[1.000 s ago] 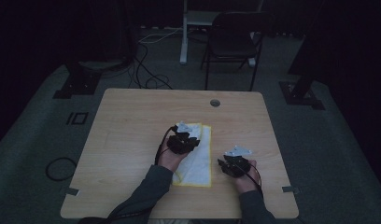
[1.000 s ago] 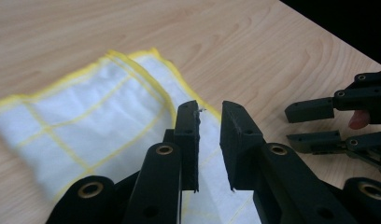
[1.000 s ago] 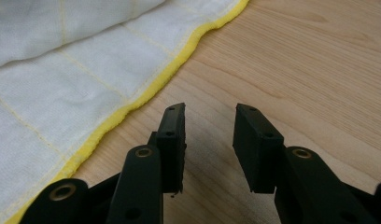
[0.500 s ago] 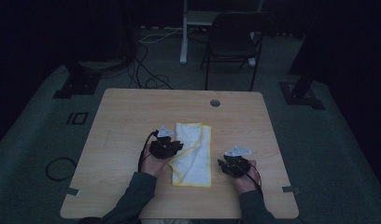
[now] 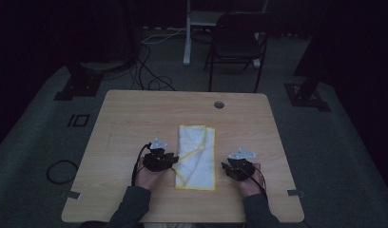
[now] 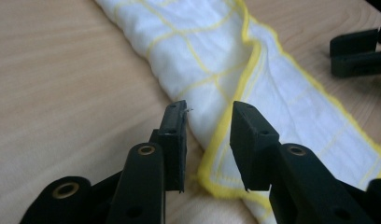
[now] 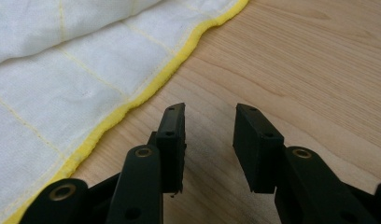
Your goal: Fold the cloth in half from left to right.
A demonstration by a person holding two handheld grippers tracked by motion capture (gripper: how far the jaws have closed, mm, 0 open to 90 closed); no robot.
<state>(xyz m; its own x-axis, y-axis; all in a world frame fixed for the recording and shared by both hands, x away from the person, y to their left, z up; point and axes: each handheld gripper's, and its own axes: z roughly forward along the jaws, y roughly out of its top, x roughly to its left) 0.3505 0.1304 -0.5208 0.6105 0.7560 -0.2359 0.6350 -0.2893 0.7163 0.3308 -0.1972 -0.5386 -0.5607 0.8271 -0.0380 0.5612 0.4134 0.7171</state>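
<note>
Moved off the folded yellow-edged cloth [image 5: 197, 156] to its left near edge: left gripper [image 6: 208, 140], just opening, released. Right gripper [image 7: 208, 144] parted over bare table [image 5: 135, 118], grasping nothing.

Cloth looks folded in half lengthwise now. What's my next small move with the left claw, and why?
Probably ease the left claw back off the cloth. Its jaws have just been opening and stand apart, with the yellow-hemmed fold edge between them but not pinched. The folded cloth lies flat on the table. The right claw is open over bare wood beside the hem, so the next fold could start from there.
</note>
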